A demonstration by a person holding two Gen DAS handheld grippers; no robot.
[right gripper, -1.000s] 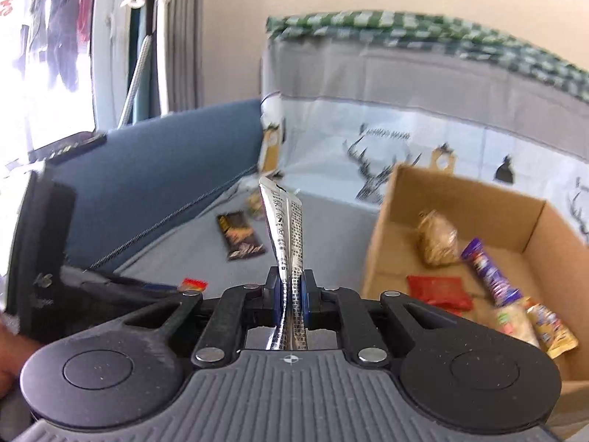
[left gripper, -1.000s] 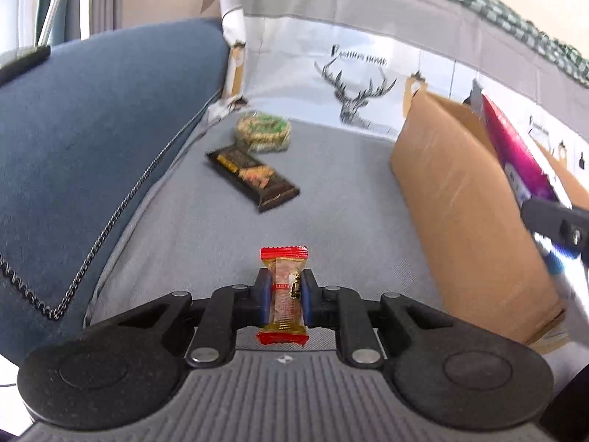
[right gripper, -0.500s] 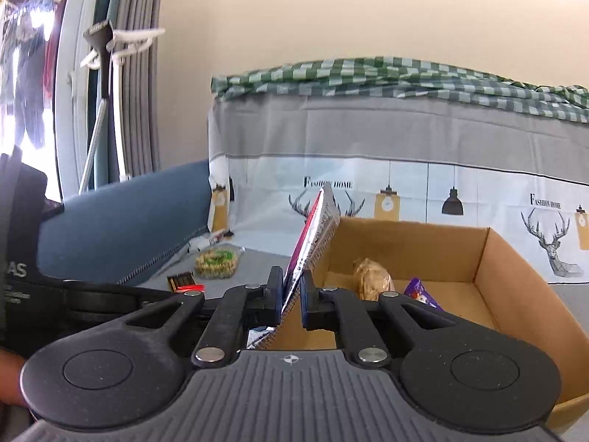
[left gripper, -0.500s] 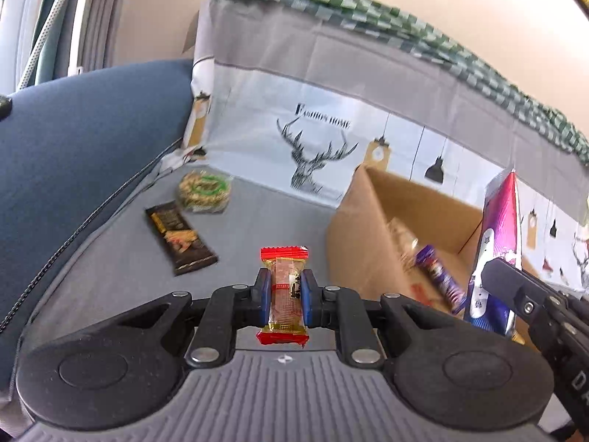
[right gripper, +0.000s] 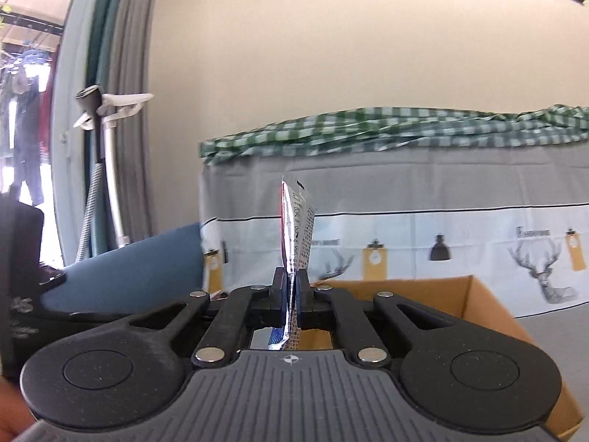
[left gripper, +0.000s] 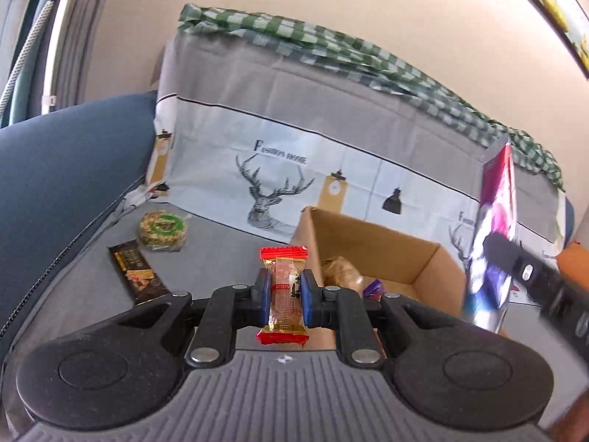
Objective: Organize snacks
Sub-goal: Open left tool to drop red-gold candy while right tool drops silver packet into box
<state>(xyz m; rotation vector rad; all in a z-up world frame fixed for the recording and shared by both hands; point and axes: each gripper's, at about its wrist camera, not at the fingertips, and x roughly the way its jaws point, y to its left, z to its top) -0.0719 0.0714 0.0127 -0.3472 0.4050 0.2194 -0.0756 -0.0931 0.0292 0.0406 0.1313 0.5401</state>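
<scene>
My left gripper (left gripper: 286,287) is shut on a small candy bar with a clear gold wrapper and red ends (left gripper: 284,294), held upright above the sofa seat near the left wall of a cardboard box (left gripper: 405,235). The box holds several snacks, among them a tan packet (left gripper: 340,274). My right gripper (right gripper: 291,287) is shut on a thin pink and silver foil packet (right gripper: 294,235), seen edge-on and standing up over the box (right gripper: 478,294). In the left wrist view that packet (left gripper: 495,228) and the right gripper's finger (left gripper: 522,265) show at the right, above the box.
On the grey sofa seat lie a dark chocolate bar (left gripper: 136,270) and a round green-labelled snack (left gripper: 162,228). A deer-print cover (left gripper: 279,184) hangs on the backrest with a green checked cloth (left gripper: 331,44) on top. A blue armrest (left gripper: 66,169) rises at the left.
Both grippers have risen with their snacks and tilted up, so the wall and backrest fill more of each view. The foil packet has moved over the box.
</scene>
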